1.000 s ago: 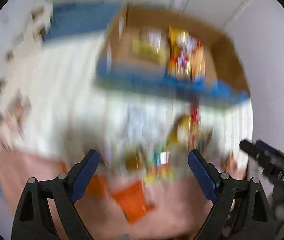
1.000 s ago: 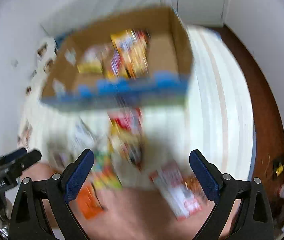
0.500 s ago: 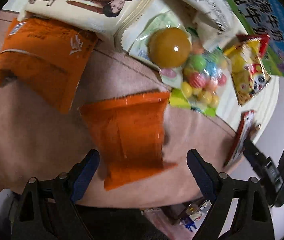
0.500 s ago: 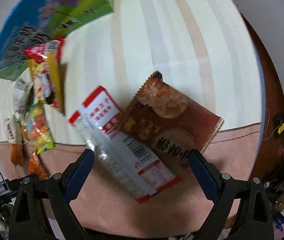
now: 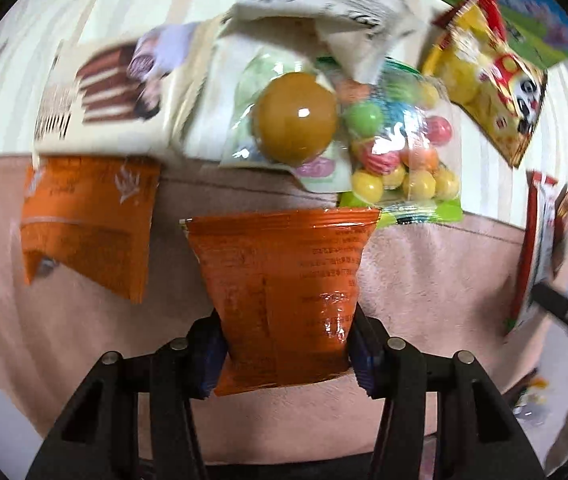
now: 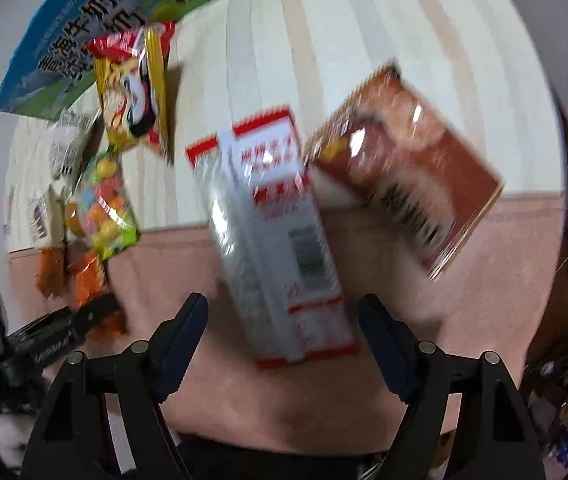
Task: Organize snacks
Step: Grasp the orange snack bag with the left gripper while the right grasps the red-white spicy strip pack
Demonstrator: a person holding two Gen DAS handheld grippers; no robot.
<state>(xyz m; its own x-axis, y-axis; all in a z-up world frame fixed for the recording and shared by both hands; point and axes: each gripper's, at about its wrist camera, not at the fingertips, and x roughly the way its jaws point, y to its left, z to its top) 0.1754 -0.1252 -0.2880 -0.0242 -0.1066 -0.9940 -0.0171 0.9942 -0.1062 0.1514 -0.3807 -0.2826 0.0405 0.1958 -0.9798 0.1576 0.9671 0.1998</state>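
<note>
A pink blanket (image 5: 64,320) covers the striped bed. Left tongs (image 5: 284,354) clench a glossy orange snack packet (image 5: 280,280) at 6 o'clock; right tongs (image 6: 284,340) gape around a red-and-white packet (image 6: 280,240), not gripping.

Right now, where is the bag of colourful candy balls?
In the left wrist view the candy ball bag lies right of centre, just beyond the orange packet that the left gripper pinches, beside the round yellow-brown ball.
</note>
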